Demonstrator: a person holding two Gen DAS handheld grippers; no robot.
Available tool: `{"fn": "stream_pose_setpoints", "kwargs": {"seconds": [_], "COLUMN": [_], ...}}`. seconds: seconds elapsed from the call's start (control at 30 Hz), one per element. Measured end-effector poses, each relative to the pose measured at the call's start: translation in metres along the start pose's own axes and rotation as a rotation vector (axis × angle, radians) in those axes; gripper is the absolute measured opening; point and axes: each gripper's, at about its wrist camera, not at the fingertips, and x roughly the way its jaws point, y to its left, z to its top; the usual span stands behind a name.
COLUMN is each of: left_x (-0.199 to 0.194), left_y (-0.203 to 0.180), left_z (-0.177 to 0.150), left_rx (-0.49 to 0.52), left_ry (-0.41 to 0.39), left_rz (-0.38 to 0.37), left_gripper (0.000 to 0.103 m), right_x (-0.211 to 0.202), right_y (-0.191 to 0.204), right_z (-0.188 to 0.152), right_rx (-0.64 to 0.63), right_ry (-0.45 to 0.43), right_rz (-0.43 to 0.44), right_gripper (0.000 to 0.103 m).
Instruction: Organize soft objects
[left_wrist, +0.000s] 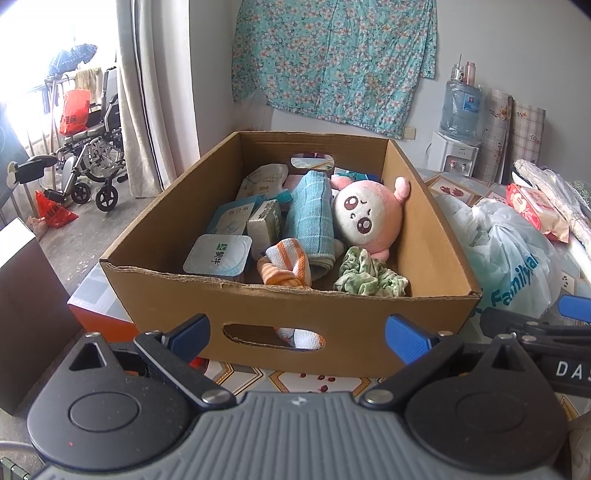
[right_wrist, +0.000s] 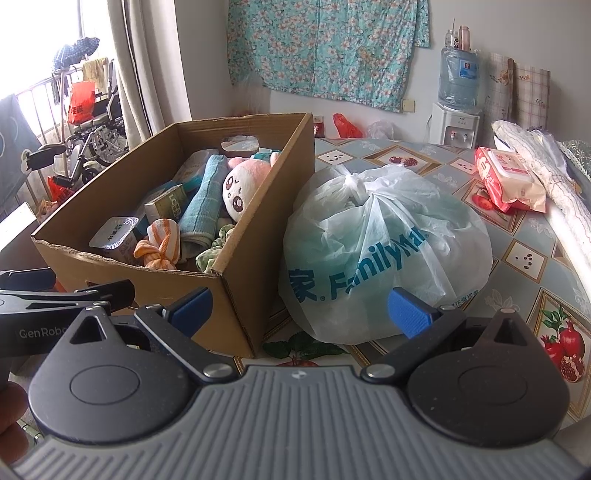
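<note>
A: Soft stuff first. Where?

B: All in the cardboard box (left_wrist: 288, 314), right half. Pink plush (left_wrist: 365, 218) leans on the right wall, rolled blue towel (left_wrist: 308, 221) just left of it and touching, orange-striped cloth (left_wrist: 286, 264) at the towel's near end, green scrunchie (left_wrist: 369, 278) in the near right corner. Left half is hard goods: yogurt cup (left_wrist: 218, 258), small cartons.

A: Towel's long axis?

B: Runs near to far, roughly along the left gripper (left_wrist: 297, 332)'s line of sight. So its fingers would straddle it across the roll, no wrist turn needed, I'd guess.

A: Which claw is nearer?

B: Left. It sits square in front of the box's near wall, below the rim; everything soft lies ahead and above the finger line, so it must go up and over. Right gripper (right_wrist: 299, 308) is off the box's right near corner, facing the tied plastic bag (right_wrist: 388, 240) on the table (right_wrist: 528, 258); box lies ahead-left of it.

A: Claw states?

B: Both spread wide, nothing between the pads, either one.

A: Bag count as soft?

B: Can't tell the contents.
</note>
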Motion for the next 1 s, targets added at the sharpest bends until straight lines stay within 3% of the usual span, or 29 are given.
{"fn": "stream_pose_setpoints", "kwargs": {"seconds": [1.0], "left_x": [0.0002], "left_y": [0.0021], "left_z": [0.0005], "left_rx": [0.001], "left_ry": [0.000], "left_rz": [0.002], "left_gripper": [0.102], "right_x": [0.0025], "right_y": [0.0018], "right_z": [0.0033], "right_rx": [-0.003], "right_ry": [0.001], "right_rz": [0.004], "right_gripper": [0.102]}}
